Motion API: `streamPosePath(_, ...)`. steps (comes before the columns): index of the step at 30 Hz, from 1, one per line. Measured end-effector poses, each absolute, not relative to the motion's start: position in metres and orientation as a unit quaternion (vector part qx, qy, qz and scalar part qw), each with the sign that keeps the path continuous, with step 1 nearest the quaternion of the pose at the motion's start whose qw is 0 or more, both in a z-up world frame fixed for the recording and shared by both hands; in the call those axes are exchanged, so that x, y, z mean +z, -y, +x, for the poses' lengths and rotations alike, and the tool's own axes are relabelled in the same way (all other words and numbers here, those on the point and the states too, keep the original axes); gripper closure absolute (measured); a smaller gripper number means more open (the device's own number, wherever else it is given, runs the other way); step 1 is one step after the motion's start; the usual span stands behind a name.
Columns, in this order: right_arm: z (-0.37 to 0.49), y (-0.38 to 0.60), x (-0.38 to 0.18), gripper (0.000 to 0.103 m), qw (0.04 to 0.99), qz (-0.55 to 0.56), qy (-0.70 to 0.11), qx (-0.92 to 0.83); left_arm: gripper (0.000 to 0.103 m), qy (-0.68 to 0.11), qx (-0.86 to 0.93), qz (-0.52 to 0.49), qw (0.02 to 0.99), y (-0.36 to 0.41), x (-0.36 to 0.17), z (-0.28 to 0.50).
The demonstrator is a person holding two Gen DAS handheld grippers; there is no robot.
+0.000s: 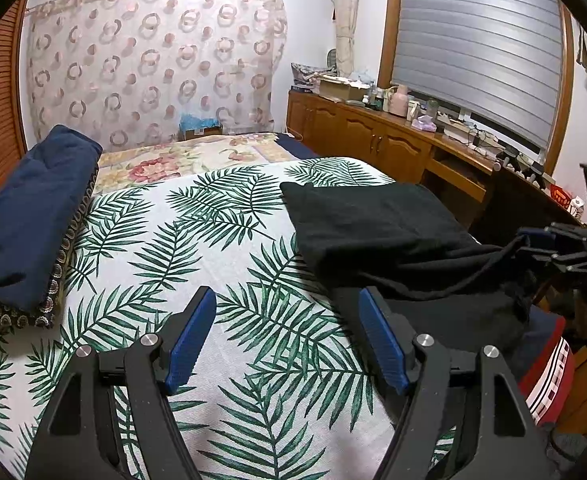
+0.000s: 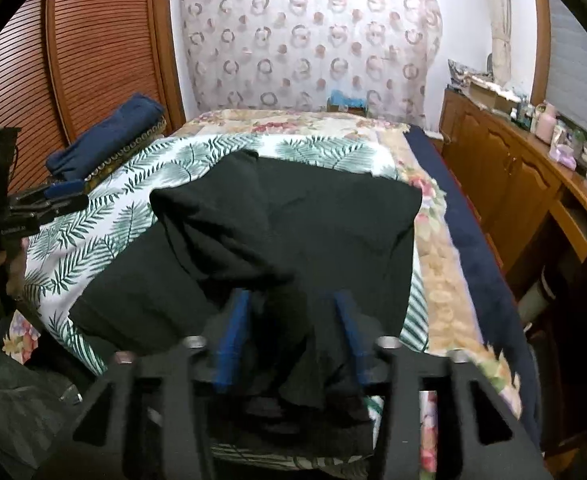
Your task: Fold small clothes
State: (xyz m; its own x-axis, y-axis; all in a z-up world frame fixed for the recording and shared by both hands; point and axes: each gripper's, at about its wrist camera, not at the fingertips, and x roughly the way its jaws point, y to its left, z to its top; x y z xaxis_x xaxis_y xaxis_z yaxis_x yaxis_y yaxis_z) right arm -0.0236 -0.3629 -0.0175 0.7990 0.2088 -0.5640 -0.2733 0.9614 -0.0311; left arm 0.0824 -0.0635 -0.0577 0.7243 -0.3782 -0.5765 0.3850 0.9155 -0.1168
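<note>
Left gripper (image 1: 287, 336) nearest lens, jaws spread wide, nothing between, poised over bare palm-leaf bedspread (image 1: 197, 248) just beside black garment (image 1: 373, 220), probably waiting to catch next hem. Garment lies on bed's near right part, toward right edge, one layer already flopped over. Right gripper (image 2: 291, 336) at near edge of bed, bunch of black cloth between blue pads; blur hides whether jaws are clenched, cannot tell. Navy folded bedding (image 1: 33, 216) along left edge, apart from work.

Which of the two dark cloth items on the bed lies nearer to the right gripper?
The black garment, spread directly before the right gripper; the folded navy cloth lies far left.
</note>
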Motion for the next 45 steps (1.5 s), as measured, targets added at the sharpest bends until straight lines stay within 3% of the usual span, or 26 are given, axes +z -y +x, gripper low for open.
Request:
streamPosePath(2, -0.025, 0.36, -0.012, 0.035, 0.95, -0.062, -0.278, 0.124, 0.028, -0.309, -0.204, 0.006, 0.929, 0.063, -0.058, 0.083)
streamPosePath(16, 0.035, 0.294, -0.008, 0.035, 0.939, -0.089, -0.27, 0.194, 0.028, -0.299, -0.175, -0.003, 0.938, 0.039, -0.057, 0.084)
streamPosePath(36, 0.146, 0.204, -0.053, 0.035, 0.878, -0.154, -0.358, 0.278, 0.028, -0.304, -0.165, -0.015, 0.938, 0.023, -0.061, 0.084)
streamPosePath(39, 0.151, 0.206, -0.053, 0.067, 0.879, -0.136, -0.359, 0.283, 0.028, -0.306, -0.169, -0.013, 0.937, 0.026, -0.063, 0.084)
streamPosePath(40, 0.151, 0.209, -0.051, 0.083, 0.88, -0.132, -0.357, 0.286, 0.028, -0.307, -0.171, -0.012, 0.936, 0.027, -0.064, 0.083)
streamPosePath(45, 0.145, 0.234, -0.03, 0.089, 0.894, -0.084, -0.325, 0.298, 0.028, -0.311, -0.182, -0.005, 0.933, 0.039, -0.067, 0.08)
